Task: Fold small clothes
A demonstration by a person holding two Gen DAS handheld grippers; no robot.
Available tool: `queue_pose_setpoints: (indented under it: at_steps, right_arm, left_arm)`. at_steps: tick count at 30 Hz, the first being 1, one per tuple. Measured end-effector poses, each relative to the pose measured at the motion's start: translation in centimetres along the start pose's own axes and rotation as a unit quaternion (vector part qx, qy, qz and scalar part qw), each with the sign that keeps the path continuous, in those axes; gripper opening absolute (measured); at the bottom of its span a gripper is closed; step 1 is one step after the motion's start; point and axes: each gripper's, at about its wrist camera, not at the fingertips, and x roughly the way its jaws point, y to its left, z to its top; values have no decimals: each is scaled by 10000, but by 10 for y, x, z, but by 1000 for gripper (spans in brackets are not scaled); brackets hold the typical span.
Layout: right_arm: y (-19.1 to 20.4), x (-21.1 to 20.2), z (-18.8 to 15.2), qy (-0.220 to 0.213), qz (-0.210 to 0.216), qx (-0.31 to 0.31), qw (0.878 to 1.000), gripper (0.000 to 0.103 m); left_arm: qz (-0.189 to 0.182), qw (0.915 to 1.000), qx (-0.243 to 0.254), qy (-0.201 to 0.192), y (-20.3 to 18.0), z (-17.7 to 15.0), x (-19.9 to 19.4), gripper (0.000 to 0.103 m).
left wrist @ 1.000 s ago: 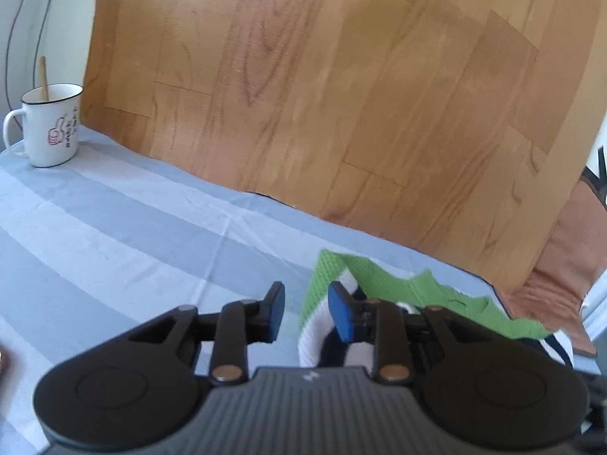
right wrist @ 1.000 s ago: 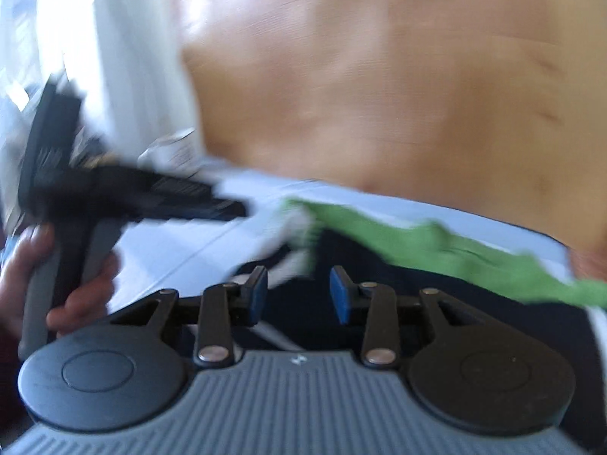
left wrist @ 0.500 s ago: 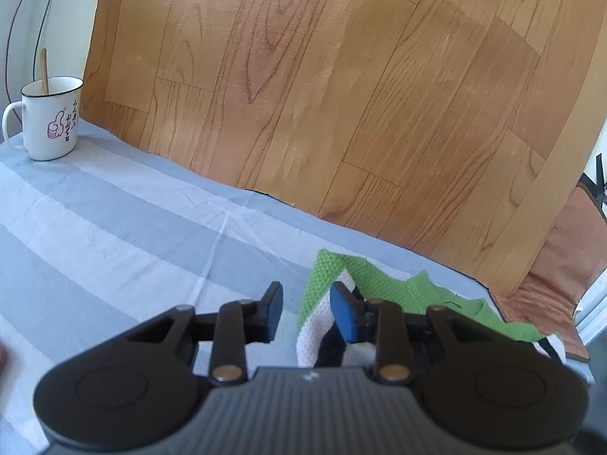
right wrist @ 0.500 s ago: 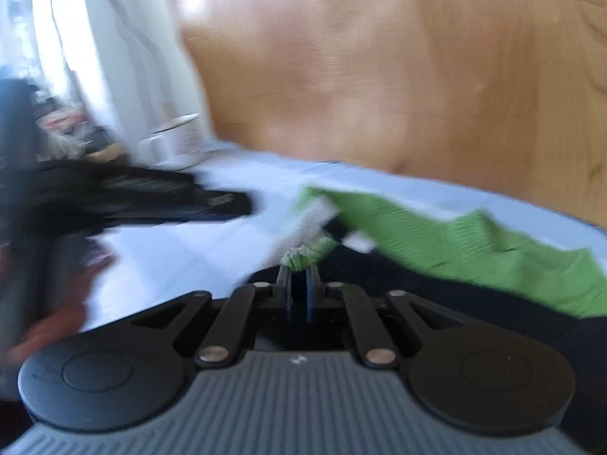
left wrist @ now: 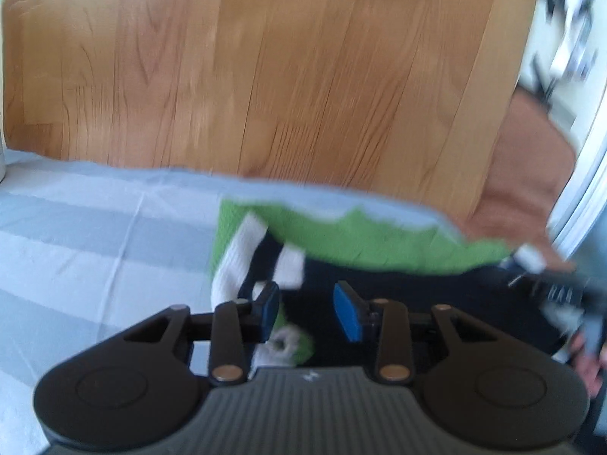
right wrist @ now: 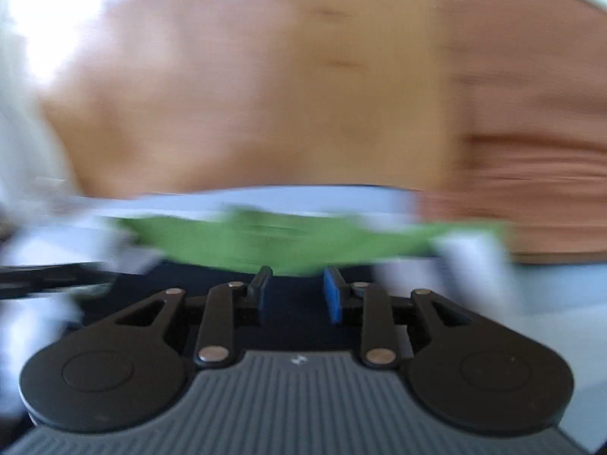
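Wood-grain paneling [left wrist: 288, 76] backs a blue-and-grey striped cloth [left wrist: 76, 227] that covers the work surface. On that cloth lies a small knit garment [left wrist: 360, 242], green along its far edge, dark navy in the body, with white bands at its left end. Over the garment's left part, the left gripper [left wrist: 306, 313] has its blue-padded jaws spread apart, holding nothing. Above the navy middle, the right gripper [right wrist: 294, 294] is likewise parted and empty, though that view is heavily blurred.
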Motion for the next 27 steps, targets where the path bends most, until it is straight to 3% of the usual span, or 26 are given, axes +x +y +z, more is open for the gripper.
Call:
queue_pose_setpoints:
  at_steps: [1, 2, 4, 7, 9, 12, 14, 15, 16, 18, 19, 20, 21, 22, 25, 27]
  right_arm:
    - [-21, 3, -6, -111, -539, 13, 9985, 28]
    - [-45, 0, -9, -233, -714, 494, 9960, 30]
    - [-82, -10, -10, -279, -567, 1820, 9813, 20]
    - [-71, -34, -13, -462, -504, 1593, 9848, 24]
    - [-52, -53, -18, -455, -46, 1355, 9897, 27]
    - [-20, -67, -35, -242, 507, 910, 9943, 30]
    - [-16, -65, -44, -36, 488, 609, 9969, 27]
    - [-21, -58, -50, -13, 50, 374, 9993, 22]
    - [-36, -53, -53, -123, -222, 273, 9993, 0]
    - [-81, -55, -50, -166, 13, 1667, 9859, 0]
    - [-87, -57, -47, -170, -143, 1827, 9829, 1]
    - [-84, -61, -45, -187, -420, 1630, 9856, 16]
    - [-77, -67, -43, -166, -844, 1367, 9869, 21]
    - [-74, -74, -45, -167, -880, 1277, 9878, 23]
    - [-80, -113, -59, -426, -384, 1471, 9875, 26]
    - [-81, -139, -75, -509, -181, 1527, 9868, 32]
  left_arm:
    - [126, 9999, 52, 34, -1, -2, 6, 33]
    - [316, 9994, 150, -6, -2, -4, 9, 37]
    - [322, 9994, 160, -12, 0, -4, 11, 38]
    - [331, 9993, 167, -25, -1, -5, 10, 39]
    - [337, 9993, 180, -51, -3, -5, 9, 41]
    - [288, 9992, 277, -92, -7, -5, 6, 42]
    - [377, 9984, 401, -82, -10, -7, 8, 44]
    - [417, 9980, 464, -98, -12, -8, 10, 46]
    - [437, 9975, 538, -121, -14, -10, 10, 46]
    - [515, 9961, 691, -192, -19, -13, 12, 49]
    - [551, 9955, 743, -216, -21, -14, 11, 49]
    - [595, 9949, 778, -239, -22, -14, 11, 49]
    - [619, 9946, 794, -249, -23, -15, 11, 50]
    - [661, 9943, 801, -246, -23, -15, 10, 51]
    - [762, 9937, 800, -198, -26, -19, -6, 52]
    - [594, 9945, 830, -216, -31, -28, -30, 52]
